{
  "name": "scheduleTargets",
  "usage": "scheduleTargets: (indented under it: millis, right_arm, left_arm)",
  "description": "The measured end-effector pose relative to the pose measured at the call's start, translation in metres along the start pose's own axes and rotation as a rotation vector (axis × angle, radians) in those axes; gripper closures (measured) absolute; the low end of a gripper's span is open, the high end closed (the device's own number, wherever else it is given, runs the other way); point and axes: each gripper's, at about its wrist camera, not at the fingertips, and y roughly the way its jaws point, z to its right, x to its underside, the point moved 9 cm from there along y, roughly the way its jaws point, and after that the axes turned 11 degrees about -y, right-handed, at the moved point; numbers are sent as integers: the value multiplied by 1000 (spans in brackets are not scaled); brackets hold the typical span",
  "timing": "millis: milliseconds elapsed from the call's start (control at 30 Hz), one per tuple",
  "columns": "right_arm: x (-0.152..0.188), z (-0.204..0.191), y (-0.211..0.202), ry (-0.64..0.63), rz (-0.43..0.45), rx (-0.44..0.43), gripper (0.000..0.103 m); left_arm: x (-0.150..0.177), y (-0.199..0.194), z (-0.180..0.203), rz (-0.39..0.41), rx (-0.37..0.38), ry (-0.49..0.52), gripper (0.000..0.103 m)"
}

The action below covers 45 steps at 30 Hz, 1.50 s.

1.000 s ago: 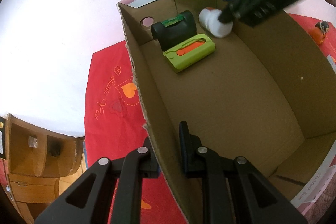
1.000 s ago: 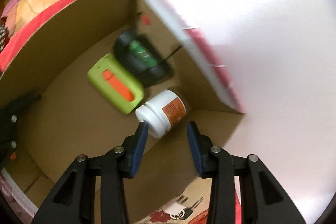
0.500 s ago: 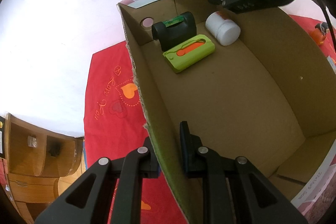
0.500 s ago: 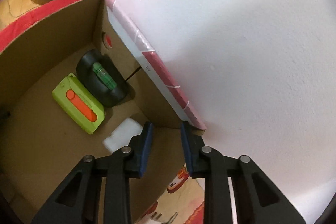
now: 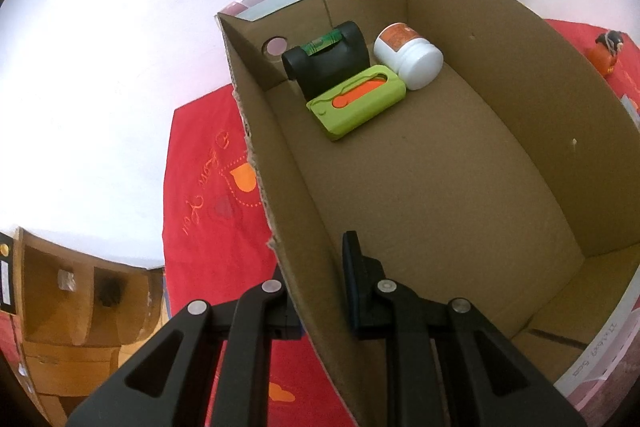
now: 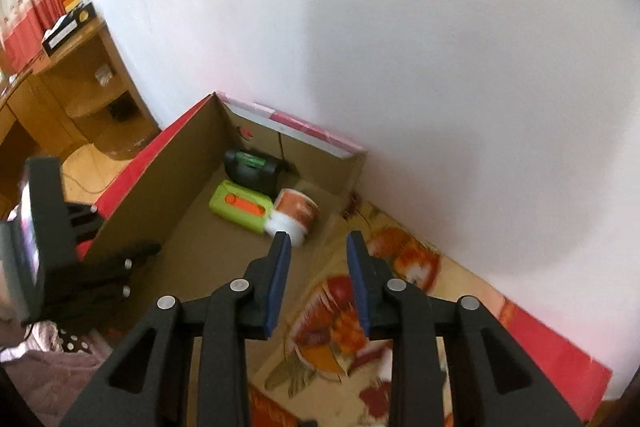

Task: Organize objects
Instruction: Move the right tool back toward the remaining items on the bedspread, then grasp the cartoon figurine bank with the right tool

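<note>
Cardboard box (image 5: 280, 211) wall sits pinched in the left claw (image 5: 316, 291); right claw (image 6: 316, 247), slightly parted, holds nothing.

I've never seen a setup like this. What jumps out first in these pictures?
A big cardboard box on a red cloth. In its far corner huddle a lime-green case, a black level and a white bottle on its side. The left gripper clamps the box's near wall.

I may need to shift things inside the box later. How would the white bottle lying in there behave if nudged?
The white bottle lies on its round side, so it would probably roll on the box floor. The green case beside it would likely stop it going that way. It looks like rigid, smooth plastic, so possibly slippery; its weight cannot be judged.
</note>
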Motion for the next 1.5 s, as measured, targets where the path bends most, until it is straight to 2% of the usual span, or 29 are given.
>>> scheduleTargets:
  millis: [67, 167, 300, 333, 400, 467, 500, 633, 833, 933, 1067, 1133, 1167, 1367, 1500]
  right_arm:
    - [13, 4, -8, 66, 14, 10, 73]
    - [83, 27, -16, 253, 8, 62, 69]
    - [170, 87, -21, 484, -90, 209, 69]
    - [192, 86, -13, 516, -104, 244, 69]
    - [222, 113, -24, 586, -122, 325, 64]
    - [243, 132, -27, 637, -136, 375, 56]
    - [255, 139, -28, 650, -144, 387, 56]
    - [259, 153, -15, 650, -176, 388, 56]
    - [253, 149, 24, 639, -194, 357, 53]
    - [253, 148, 27, 641, -195, 369, 53]
    - [261, 148, 43, 626, -246, 371, 53]
    - [261, 148, 51, 635, -228, 360, 58]
    - [260, 148, 49, 628, -217, 368, 61]
    - [252, 138, 32, 597, -181, 350, 61]
    - [217, 115, 7, 503, -121, 308, 61]
  left_arm:
    - [-1, -1, 0, 7, -6, 7, 88]
    - [0, -1, 1, 7, -14, 20, 88]
    - [-2, 0, 0, 3, -16, 34, 88]
    - [-3, 1, -1, 1, -14, 35, 88]
    - [-4, 2, -3, -3, -13, 31, 87]
    - [-5, 3, -5, -11, -7, 21, 87]
    - [-6, 2, -6, -13, -6, 17, 87]
    - [-6, 1, -5, -10, -14, 28, 87]
    - [-5, 0, -3, -6, -20, 27, 88]
    - [-7, -1, -5, 4, -23, 22, 88]
    - [-7, 0, -9, -3, -13, -1, 88]
    - [-7, 0, -11, -5, -4, -17, 88]
    - [-7, 0, -12, -6, -2, -20, 88]
    - [-10, -5, -14, 2, 1, -27, 88]
    - [-11, -6, -15, -6, 9, -41, 88]
